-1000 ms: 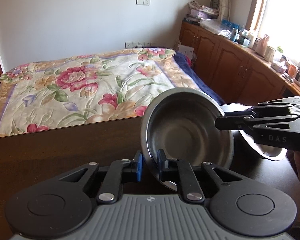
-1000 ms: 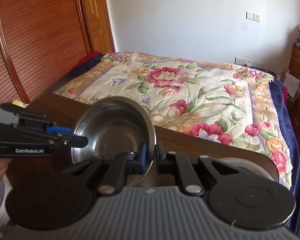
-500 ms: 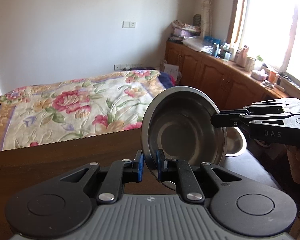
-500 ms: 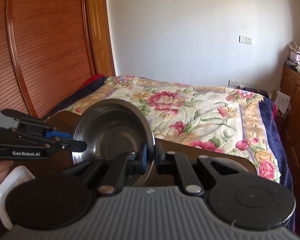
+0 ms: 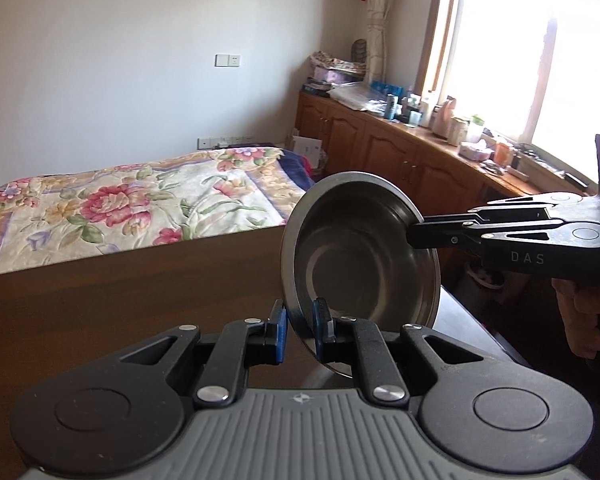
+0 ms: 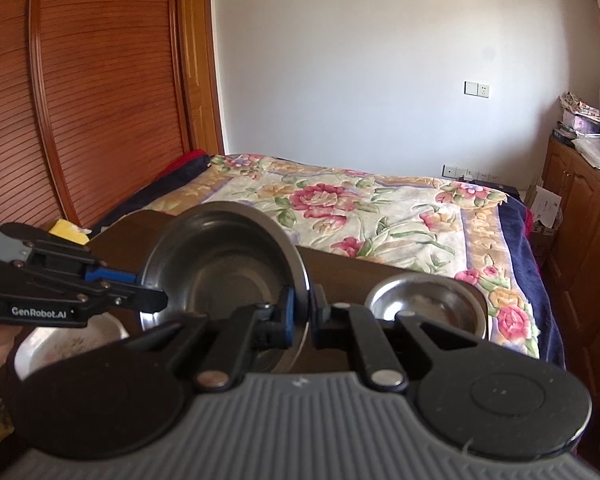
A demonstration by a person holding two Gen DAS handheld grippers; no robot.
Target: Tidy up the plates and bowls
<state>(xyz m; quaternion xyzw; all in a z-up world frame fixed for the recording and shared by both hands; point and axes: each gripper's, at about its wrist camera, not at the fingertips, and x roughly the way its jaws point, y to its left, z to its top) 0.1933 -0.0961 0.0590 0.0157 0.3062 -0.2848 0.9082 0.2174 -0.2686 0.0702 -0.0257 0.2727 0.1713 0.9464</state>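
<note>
A steel bowl (image 5: 360, 256) hangs tilted on its edge above the dark wooden table (image 5: 120, 292). My left gripper (image 5: 300, 328) is shut on its near rim, blue pads on either side. My right gripper (image 5: 414, 234) clamps the opposite rim from the right. In the right wrist view the same steel bowl (image 6: 224, 268) sits between the right gripper (image 6: 304, 312) and the left gripper (image 6: 152, 292), which comes in from the left. A second steel bowl (image 6: 428, 304) rests upright on the table (image 6: 340, 268) to the right. A white dish (image 6: 72, 340) lies low at the left.
A bed with a floral cover (image 5: 140, 204) runs beyond the table's far edge. Wooden cabinets (image 5: 400, 156) with clutter on top line the right wall under a bright window. A wooden sliding door (image 6: 80, 80) stands at the left. A yellow object (image 6: 68, 232) lies near the table's left end.
Both grippers have risen with the steel bowl held between them. The second bowl has dropped out of the left wrist view, and the white dish has come further into the right wrist view.
</note>
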